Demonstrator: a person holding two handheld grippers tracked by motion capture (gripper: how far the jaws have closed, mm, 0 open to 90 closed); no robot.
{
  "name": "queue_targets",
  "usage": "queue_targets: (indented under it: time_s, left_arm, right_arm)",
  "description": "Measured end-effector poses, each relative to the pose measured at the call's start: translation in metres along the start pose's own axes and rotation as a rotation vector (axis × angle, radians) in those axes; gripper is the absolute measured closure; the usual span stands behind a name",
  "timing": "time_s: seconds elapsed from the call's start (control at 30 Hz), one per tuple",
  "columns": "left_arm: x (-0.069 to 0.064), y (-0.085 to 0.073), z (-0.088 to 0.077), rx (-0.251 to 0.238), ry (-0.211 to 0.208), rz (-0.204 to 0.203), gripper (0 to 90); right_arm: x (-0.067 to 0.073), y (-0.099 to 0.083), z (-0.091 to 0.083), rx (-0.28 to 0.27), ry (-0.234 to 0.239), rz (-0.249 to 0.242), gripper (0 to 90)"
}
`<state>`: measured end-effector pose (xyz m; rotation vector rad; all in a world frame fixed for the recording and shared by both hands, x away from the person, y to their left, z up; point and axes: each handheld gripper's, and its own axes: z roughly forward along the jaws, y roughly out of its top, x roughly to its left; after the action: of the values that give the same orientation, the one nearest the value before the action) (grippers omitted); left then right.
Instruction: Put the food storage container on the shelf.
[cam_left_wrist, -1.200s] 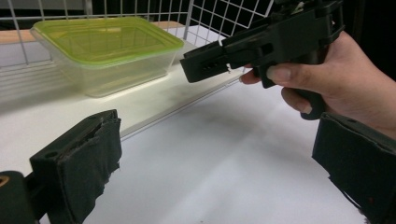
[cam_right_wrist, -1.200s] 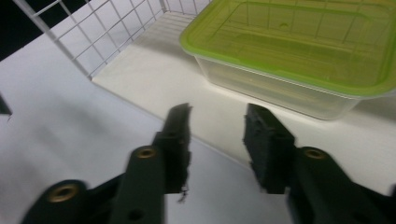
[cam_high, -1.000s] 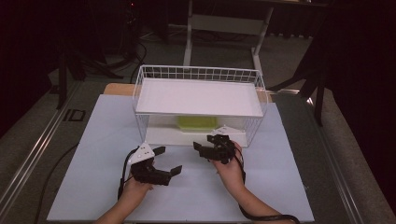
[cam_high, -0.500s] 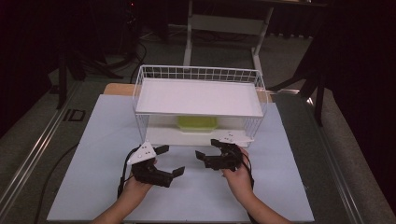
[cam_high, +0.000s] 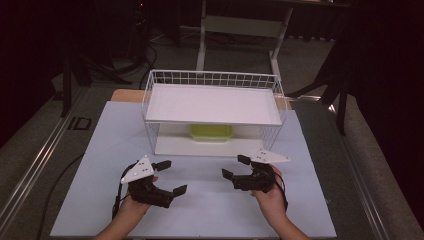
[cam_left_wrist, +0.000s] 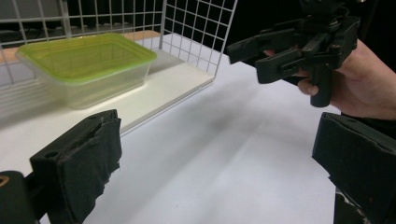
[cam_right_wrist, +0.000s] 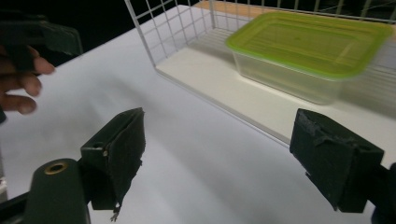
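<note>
Before rack (cam_high: 215, 102) | both grippers (cam_high: 170, 176) (cam_high: 234, 166) agape (empty) | container (cam_high: 211, 131) inside

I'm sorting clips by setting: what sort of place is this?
Probably a lab or studio set up for recording, not a home. A wire rack with a lidded plastic box stands on a plain white table, amid dark surroundings, with stands and cables on the floor.
</note>
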<state>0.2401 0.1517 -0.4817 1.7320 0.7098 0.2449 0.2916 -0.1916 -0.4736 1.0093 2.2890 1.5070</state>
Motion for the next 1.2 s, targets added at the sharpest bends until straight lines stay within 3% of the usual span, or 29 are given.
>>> queue_targets:
  time_s: [0.3,0.47,0.97,1.2]
  left_arm:
    - [0.004,-0.006,-0.022,-0.002,0.022,0.003,2.3]
    - [0.006,-0.011,-0.032,-0.009,0.039,-0.016,2.2]
    - [0.006,-0.03,-0.042,0.01,0.045,-0.048,2.3]
    - [0.001,-0.034,-0.043,0.004,0.047,-0.038,2.3]
  right_arm:
    - [-0.004,-0.01,-0.024,-0.021,0.007,0.025,18.2]
    - [-0.004,-0.018,-0.035,-0.016,-0.011,0.015,18.2]
    - [-0.007,-0.033,-0.061,-0.032,-0.021,0.01,18.2]
    - [-0.012,-0.039,-0.069,-0.012,-0.02,-0.013,18.2]
